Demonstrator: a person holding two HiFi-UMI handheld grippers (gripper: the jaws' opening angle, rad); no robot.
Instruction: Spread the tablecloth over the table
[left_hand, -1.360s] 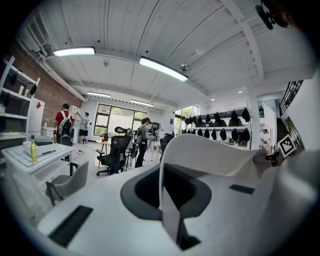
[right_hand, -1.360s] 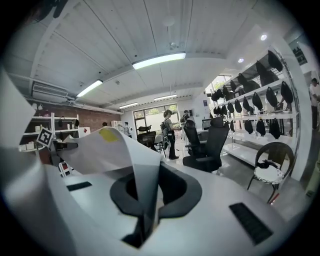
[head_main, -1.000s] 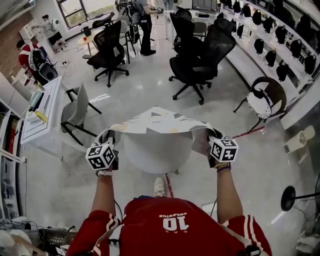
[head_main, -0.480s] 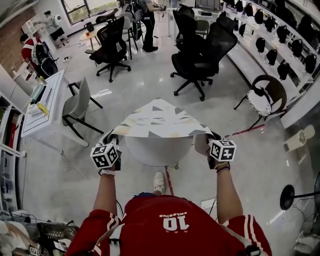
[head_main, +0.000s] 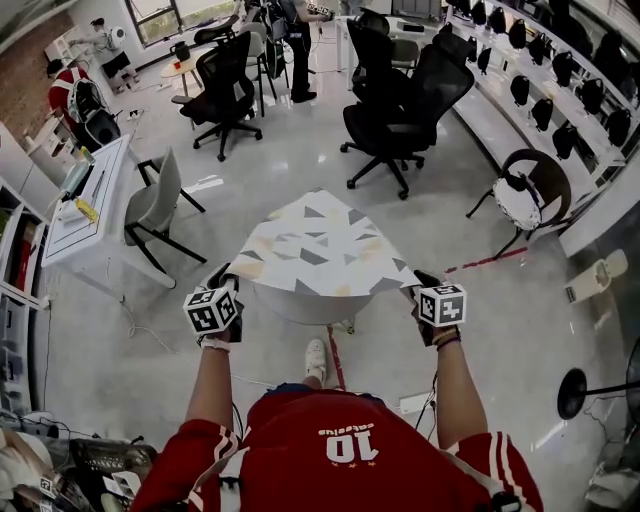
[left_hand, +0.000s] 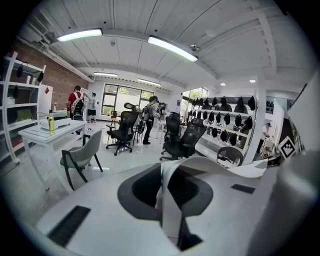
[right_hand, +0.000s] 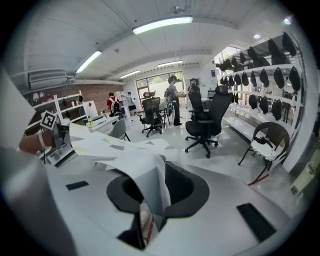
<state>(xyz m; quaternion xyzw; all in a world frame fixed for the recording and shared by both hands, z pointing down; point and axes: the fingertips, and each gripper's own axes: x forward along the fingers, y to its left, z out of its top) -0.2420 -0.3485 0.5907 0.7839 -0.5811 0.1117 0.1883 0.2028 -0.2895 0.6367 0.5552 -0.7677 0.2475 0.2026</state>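
Tablecloth (head_main: 318, 245) lower, flatter over table (head_main: 300, 305)

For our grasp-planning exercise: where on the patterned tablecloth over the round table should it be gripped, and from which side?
Best take the tablecloth at its two near corners, from the near side of the table. Those corners reach out past the round rim, so a thin edge is free to pinch; the middle lies flat on the tabletop, giving jaws nothing to close on.
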